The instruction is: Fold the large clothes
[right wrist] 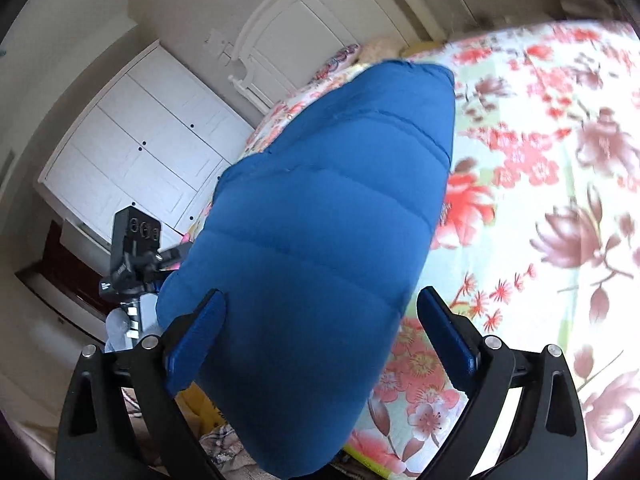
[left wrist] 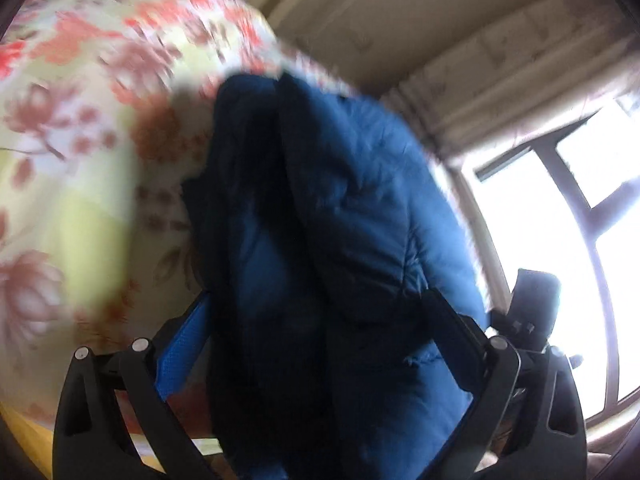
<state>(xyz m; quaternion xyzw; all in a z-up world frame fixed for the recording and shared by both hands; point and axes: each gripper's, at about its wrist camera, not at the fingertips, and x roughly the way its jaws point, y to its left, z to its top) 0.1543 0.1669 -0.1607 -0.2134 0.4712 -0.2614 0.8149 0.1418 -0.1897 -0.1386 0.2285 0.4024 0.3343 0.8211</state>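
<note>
While raised over bedspread [right wrist: 540, 160], both grippers hold blue jacket [right wrist: 320, 240].

Bed [right wrist: 540, 160] under a floral sheet [left wrist: 80, 80] in red, pink and pale green. At the head edge, by the white headboard [right wrist: 320, 20], a patterned pillow [right wrist: 340, 58].

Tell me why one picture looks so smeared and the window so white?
Left wrist view: motion blur smears the floral bedspread, the window is blown out white, and the blue puffer jacket is backlit and dark. Right wrist view: sharper and evenly lit; fisheye bends the wardrobe.
</note>
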